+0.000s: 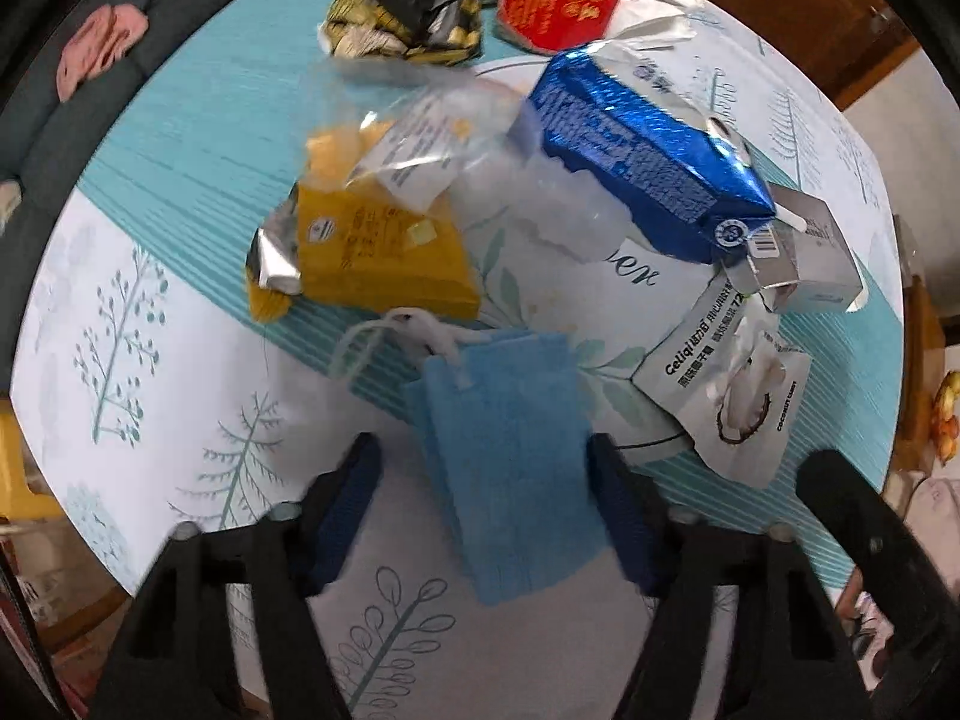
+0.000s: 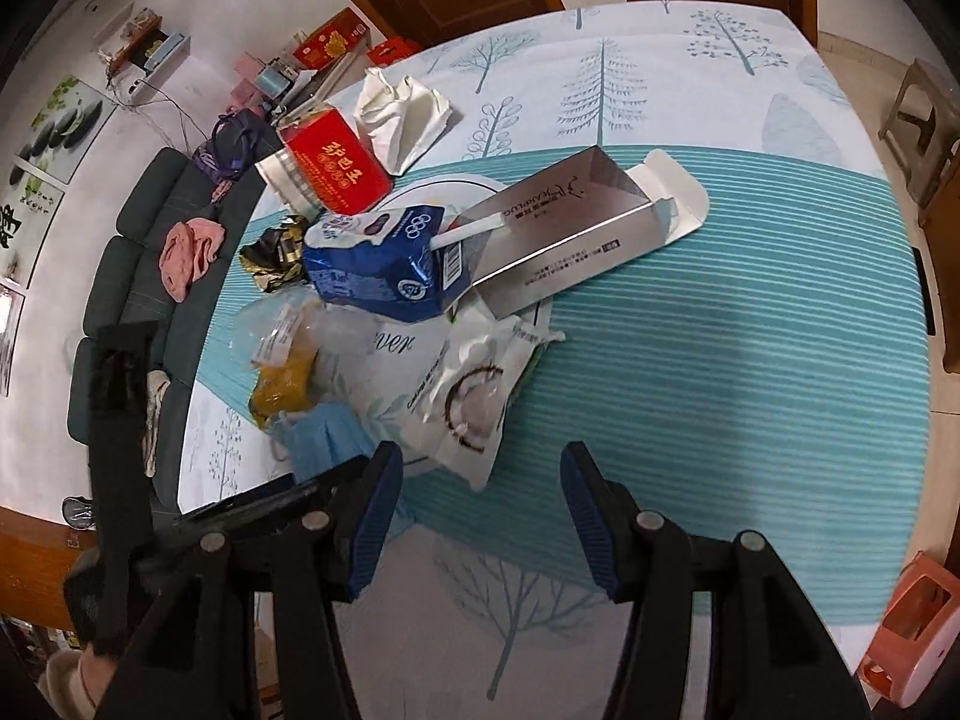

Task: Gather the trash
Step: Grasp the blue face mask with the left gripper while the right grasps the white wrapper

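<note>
Mask first: the pale blue pleated face mask (image 1: pixel 510 456) with its white ear loop lies flat on the tree-printed tablecloth (image 1: pixel 138 360), at the near edge of the litter pile, and it sits right between the blue pads of my left gripper (image 1: pixel 483 516). My jaws there are parted, a pad on either side of the mask, neither clearly pressing it, so nothing is grasped yet. I judge the good move is to sink straight down until both pads straddle the folded cloth, then pinch across its width so the layers bunch rather than slide. The loop trails toward the yellow foil snack pouch (image 1: pixel 384 258); I should lift slowly in case it snags.

My right gripper (image 2: pixel 480 516) hangs released and empty over the striped teal band, just short of the white coconut-print sachet (image 2: pixel 474 402). Beyond lie the blue metallic milk carton (image 2: pixel 384 270) and the open silver cardboard box (image 2: pixel 570 228).
</note>
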